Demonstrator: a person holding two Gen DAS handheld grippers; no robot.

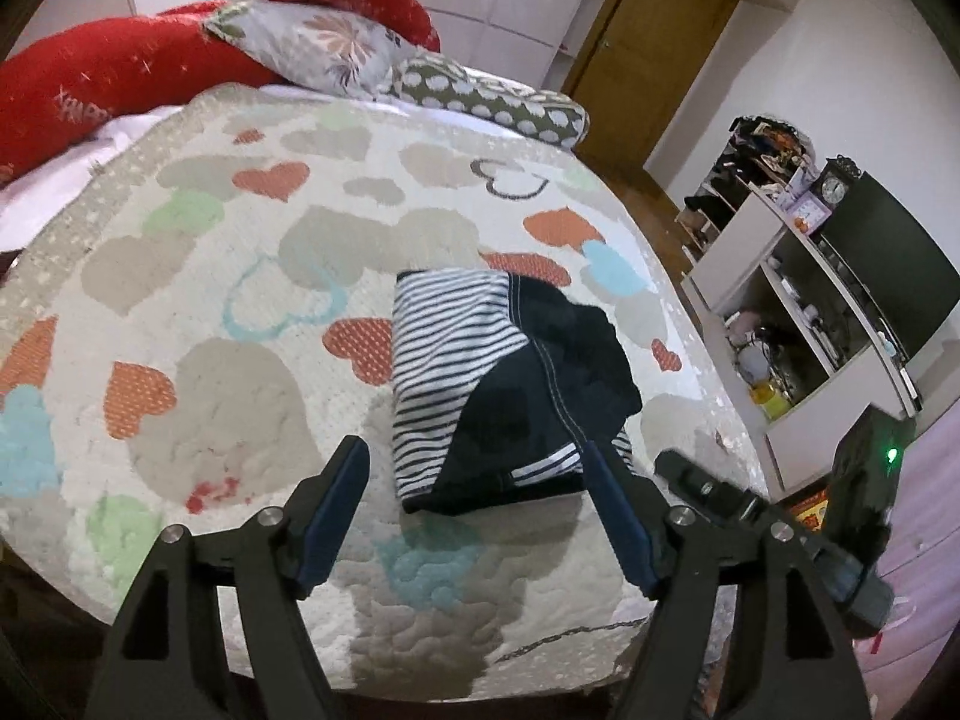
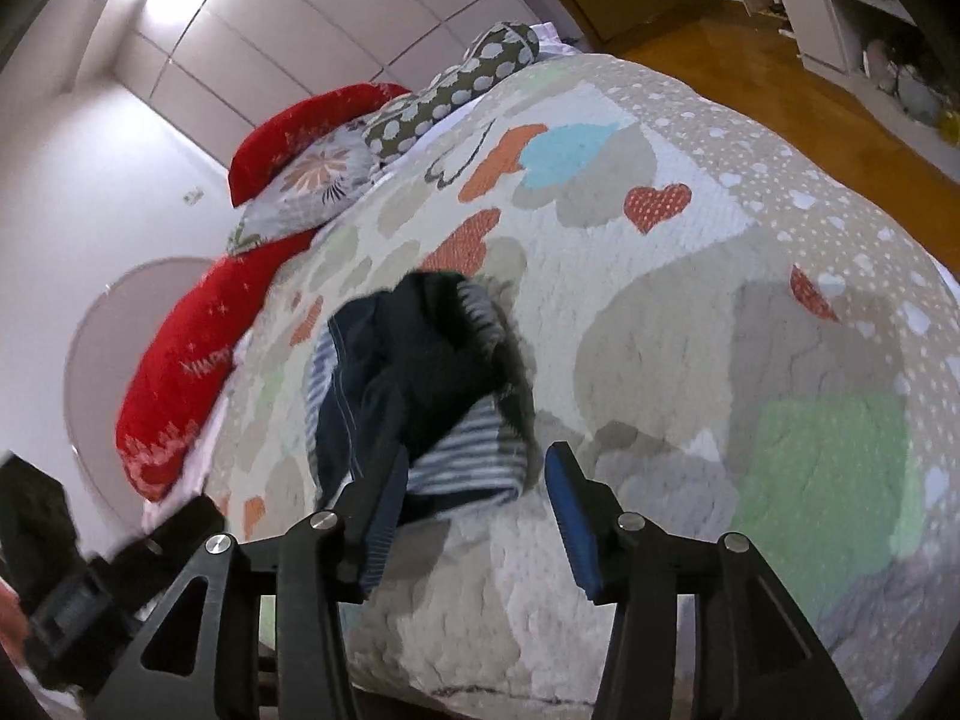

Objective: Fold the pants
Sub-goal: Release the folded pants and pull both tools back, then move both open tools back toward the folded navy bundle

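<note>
A: Report the jaw state of each tool.

B: Left gripper point(image 1: 474, 468): jaws apart, nothing pressed between the pads. Its blue fingers point(image 1: 345, 483) frame the near end of the pants point(image 1: 510, 384), and the right-hand finger overlaps the near corner of the fabric in the left wrist view; whether it touches there cannot be told. Right gripper point(image 2: 474, 474): jaws apart as well. The near edge of the pants point(image 2: 414, 384) shows between its fingers in the right wrist view, but the pads do not press on it.

A: Where is the garment?

B: It lies on the bed cover point(image 1: 240, 276), folded into a compact bundle, toward the near right part of the bed. Dark navy fabric lies across striped black-and-white fabric, and a line of pale stitching runs along the navy part.

A: Is each tool visible to the other camera?

B: Yes. The right gripper shows at the lower right edge of the left wrist view point(image 1: 708, 486). The body of the left tool shows blurred at the lower left of the right wrist view.

A: Surroundings?

B: The cover is quilted, printed with hearts. At the far end lie a red pillow point(image 1: 90, 90), a floral pillow point(image 1: 324, 45) and a spotted bolster point(image 1: 498, 99). Right of the bed stand white shelves point(image 1: 798, 312) on a wooden floor point(image 1: 654, 192), with a wooden door point(image 1: 648, 18) behind.
</note>
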